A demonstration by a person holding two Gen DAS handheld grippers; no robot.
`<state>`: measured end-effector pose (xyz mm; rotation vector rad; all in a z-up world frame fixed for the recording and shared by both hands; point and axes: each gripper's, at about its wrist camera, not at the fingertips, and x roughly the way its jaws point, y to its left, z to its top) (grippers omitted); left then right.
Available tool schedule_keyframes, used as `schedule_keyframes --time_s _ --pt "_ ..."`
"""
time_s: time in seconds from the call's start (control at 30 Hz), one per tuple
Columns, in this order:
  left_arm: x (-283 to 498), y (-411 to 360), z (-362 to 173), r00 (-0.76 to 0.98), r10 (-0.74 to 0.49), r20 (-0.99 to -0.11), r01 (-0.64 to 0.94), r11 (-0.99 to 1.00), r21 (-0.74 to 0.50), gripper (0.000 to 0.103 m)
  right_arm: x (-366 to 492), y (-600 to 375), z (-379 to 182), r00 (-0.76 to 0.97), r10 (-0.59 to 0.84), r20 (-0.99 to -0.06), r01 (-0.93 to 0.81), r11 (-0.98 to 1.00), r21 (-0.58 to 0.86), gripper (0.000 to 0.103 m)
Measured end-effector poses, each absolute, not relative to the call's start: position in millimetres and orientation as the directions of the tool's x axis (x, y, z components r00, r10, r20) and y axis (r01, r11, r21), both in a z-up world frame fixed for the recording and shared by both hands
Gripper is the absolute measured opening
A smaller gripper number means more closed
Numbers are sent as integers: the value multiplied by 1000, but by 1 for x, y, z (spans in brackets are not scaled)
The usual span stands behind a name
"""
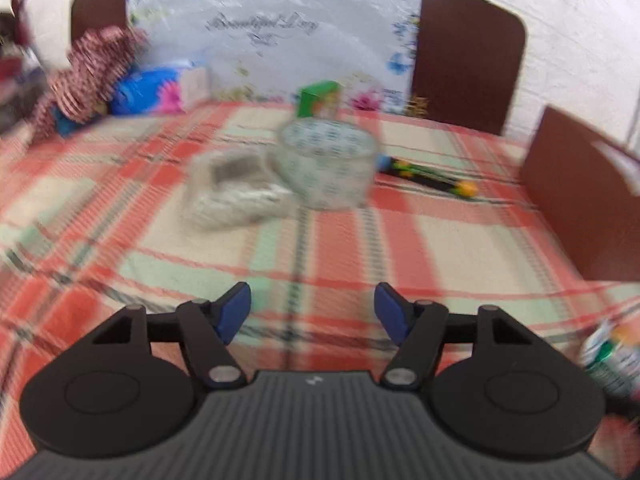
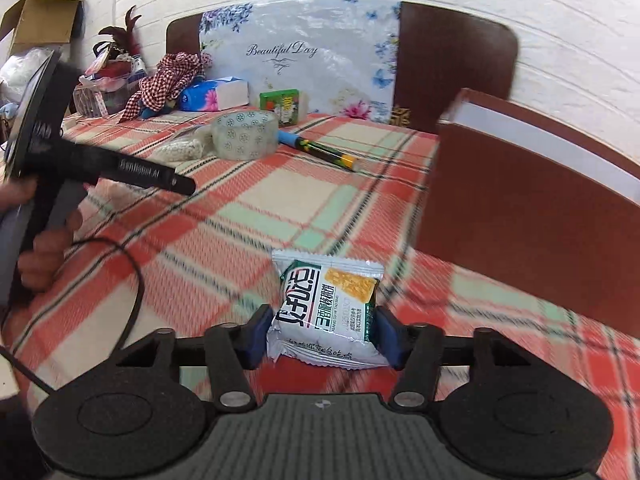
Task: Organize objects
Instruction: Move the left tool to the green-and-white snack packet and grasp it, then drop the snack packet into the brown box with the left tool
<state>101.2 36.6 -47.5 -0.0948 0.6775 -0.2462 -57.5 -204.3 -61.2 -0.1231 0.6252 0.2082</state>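
My right gripper [image 2: 322,332] is shut on a white and green snack packet [image 2: 326,308], held just above the plaid tablecloth [image 2: 260,200]. My left gripper [image 1: 312,312] is open and empty over the cloth; its view is blurred. Ahead of it stand a roll of clear tape [image 1: 326,164], a small clear bag of white pieces [image 1: 236,192] and a black pen with yellow tip [image 1: 430,174]. The tape [image 2: 245,134], bag [image 2: 180,148] and pen [image 2: 320,150] also show in the right wrist view. The left gripper's body [image 2: 100,164] shows at that view's left.
A brown open box [image 2: 532,204] stands at the right. At the back are a green box [image 2: 285,106], a blue tissue pack [image 2: 212,94], a checked cloth [image 2: 168,76] and a floral board [image 2: 296,56]. A black cable [image 2: 132,276] hangs at the left.
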Motion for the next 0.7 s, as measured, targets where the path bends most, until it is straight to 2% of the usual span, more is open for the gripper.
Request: schedule_keyframes --time_s 0.07,0.1,0.17,0.23,0.3,0.37,0.43,0.5,0.53,0.6,0.7 --pt "90 27 -33 663 -444 -603 274 893 -356 68 -74 -209 -58 801 148 -581 -222 973 -58 62" --pt "83 18 -26 628 -504 -592 306 860 -408 68 -79 -211 -57 803 146 -578 -220 974 -60 62" --pt "71 -8 -14 574 -565 -593 370 825 -428 68 -82 -214 -58 800 154 -580 -229 972 -57 62" --pt "65 -34 -12 506 -586 -633 396 810 -433 70 -81 -213 -60 796 162 -584 -240 969 -58 63" --pt "65 -56 -19 394 -606 -691 392 791 -470 71 -81 -211 -62 804 160 -573 -241 968 -69 71" --pt "68 -76 -31 309 -593 -744 371 795 -479 72 -76 -211 -65 806 148 -573 -231 970 -75 72" --pt "66 -91 -35 341 -565 -752 388 813 -435 72 -65 -212 -70 790 150 -594 -227 972 -56 70" --pt "64 -104 -34 372 -530 -762 401 832 -384 56 -57 -214 -71 791 185 -583 -235 972 -10 50" --pt "63 -107 -30 355 -551 -755 413 817 -402 45 -56 -214 -69 795 190 -576 -237 972 -6 49" --pt "59 -112 -13 394 -536 -746 430 825 -366 45 -59 -214 -63 830 172 -530 -228 973 -41 49" --pt "54 -118 24 451 -571 -685 493 800 -342 45 -71 -219 -44 910 129 -393 -188 976 -114 49"
